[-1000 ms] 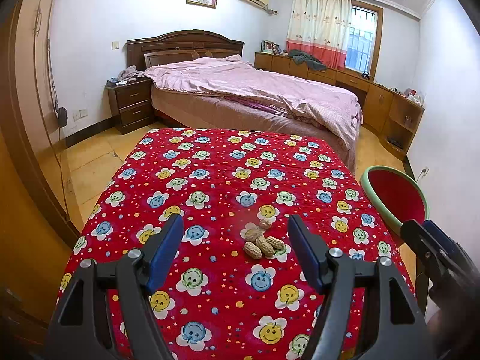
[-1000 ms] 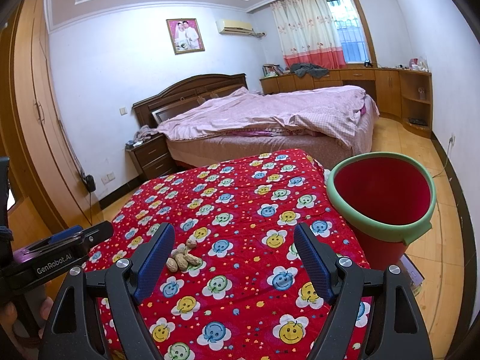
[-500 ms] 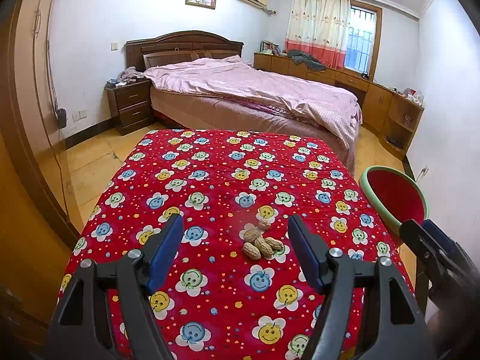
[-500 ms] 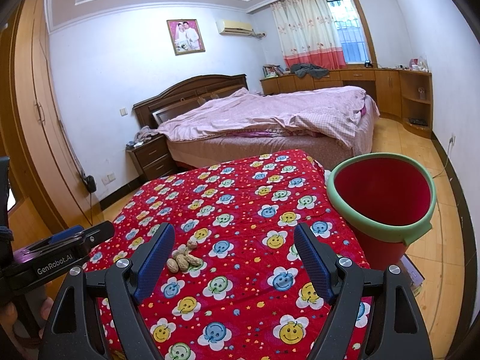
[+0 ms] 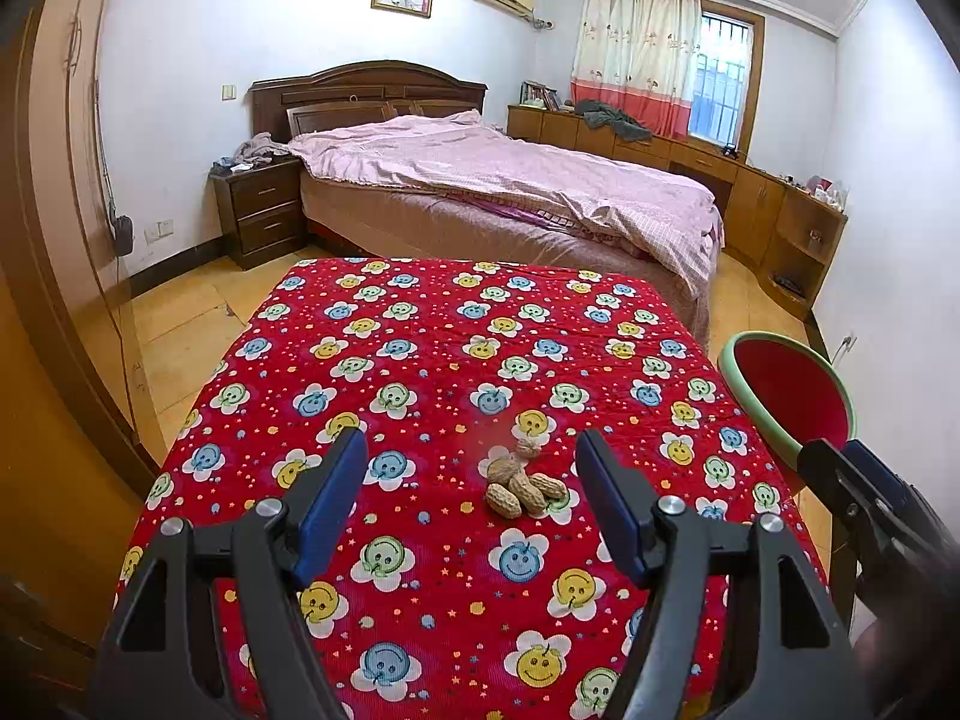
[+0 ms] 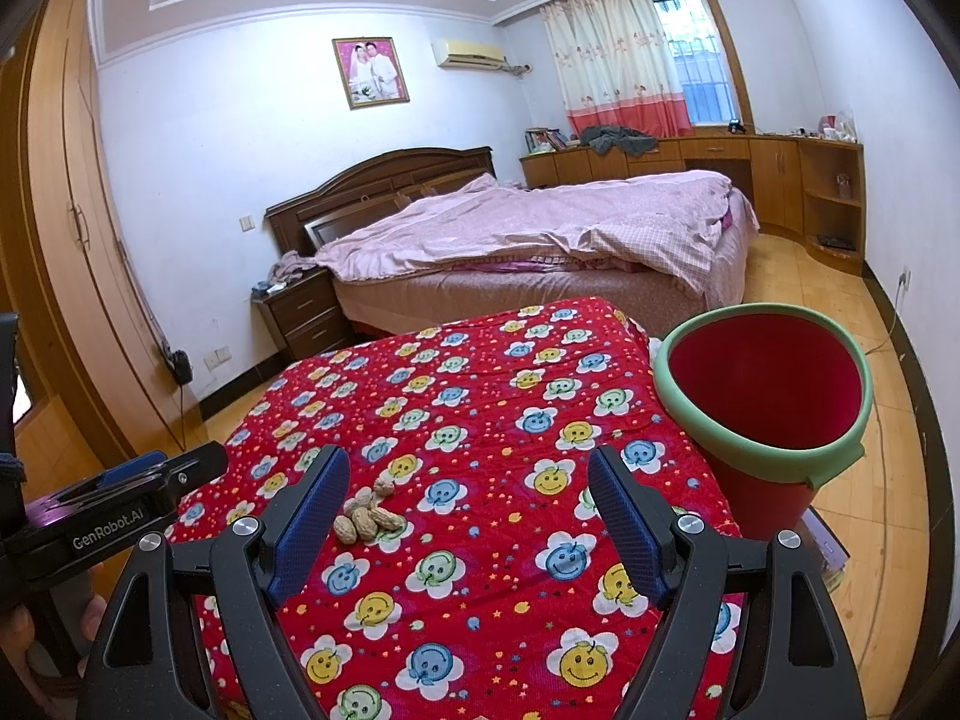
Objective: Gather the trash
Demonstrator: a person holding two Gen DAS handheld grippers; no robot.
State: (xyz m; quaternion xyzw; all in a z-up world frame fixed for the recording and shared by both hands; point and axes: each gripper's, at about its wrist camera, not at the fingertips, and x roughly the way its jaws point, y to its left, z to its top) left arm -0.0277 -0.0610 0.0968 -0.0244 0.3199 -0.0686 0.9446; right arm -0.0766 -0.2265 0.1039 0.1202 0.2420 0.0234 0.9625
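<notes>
A small pile of peanut shells (image 5: pixel 523 485) lies on the red smiley-face tablecloth (image 5: pixel 420 360), near its middle front. It also shows in the right wrist view (image 6: pixel 366 513). My left gripper (image 5: pixel 474 480) is open and empty, held above the cloth with the pile just ahead between its fingers. My right gripper (image 6: pixel 468 498) is open and empty, with the pile by its left finger. A red bin with a green rim (image 6: pixel 762 402) stands beside the table's right edge; it also shows in the left wrist view (image 5: pixel 786 390).
A bed with a pink cover (image 5: pixel 510 180) stands behind the table. A dark nightstand (image 5: pixel 258 210) is at its left. Wooden cabinets (image 6: pixel 780 180) line the far right wall. A wardrobe (image 5: pixel 48 180) runs along the left.
The left wrist view has drifted slightly, with the peanut pile a touch nearer the gripper. The right wrist view is almost unchanged. Both grippers stay open.
</notes>
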